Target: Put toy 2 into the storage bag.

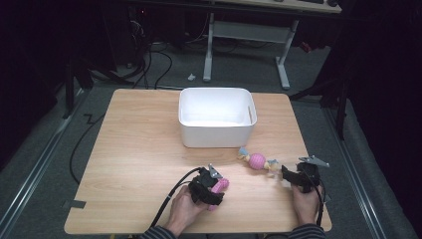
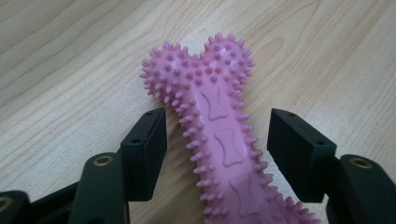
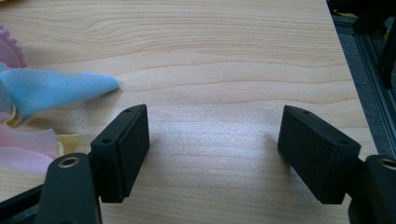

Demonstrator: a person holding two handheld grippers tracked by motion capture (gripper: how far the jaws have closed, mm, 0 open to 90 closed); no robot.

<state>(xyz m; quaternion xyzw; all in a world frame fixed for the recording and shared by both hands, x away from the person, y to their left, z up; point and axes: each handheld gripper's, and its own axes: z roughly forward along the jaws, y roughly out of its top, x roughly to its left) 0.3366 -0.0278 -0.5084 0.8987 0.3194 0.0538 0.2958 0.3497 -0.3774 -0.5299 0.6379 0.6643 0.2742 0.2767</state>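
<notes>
A pink spiky rubber bone (image 1: 221,185) (image 2: 224,140) lies flat on the wooden table (image 1: 139,149) near its front edge. My left gripper (image 1: 215,191) (image 2: 217,135) stands over it with one jaw on each side of the bone's shaft; a narrow gap shows at both pads, so it is open. My right gripper (image 1: 284,172) (image 3: 215,140) is open at the front right over bare wood. Just to its left lies a pink ball toy (image 1: 257,161) with cloth tails, whose blue tail (image 3: 51,88) reaches toward the left jaw without touching it.
A white plastic bin (image 1: 217,135) stands at the middle back of the table, with nothing visible inside. The table's right edge (image 3: 343,60) runs close to the right gripper. Cables and a desk frame (image 1: 283,64) stand on the floor beyond.
</notes>
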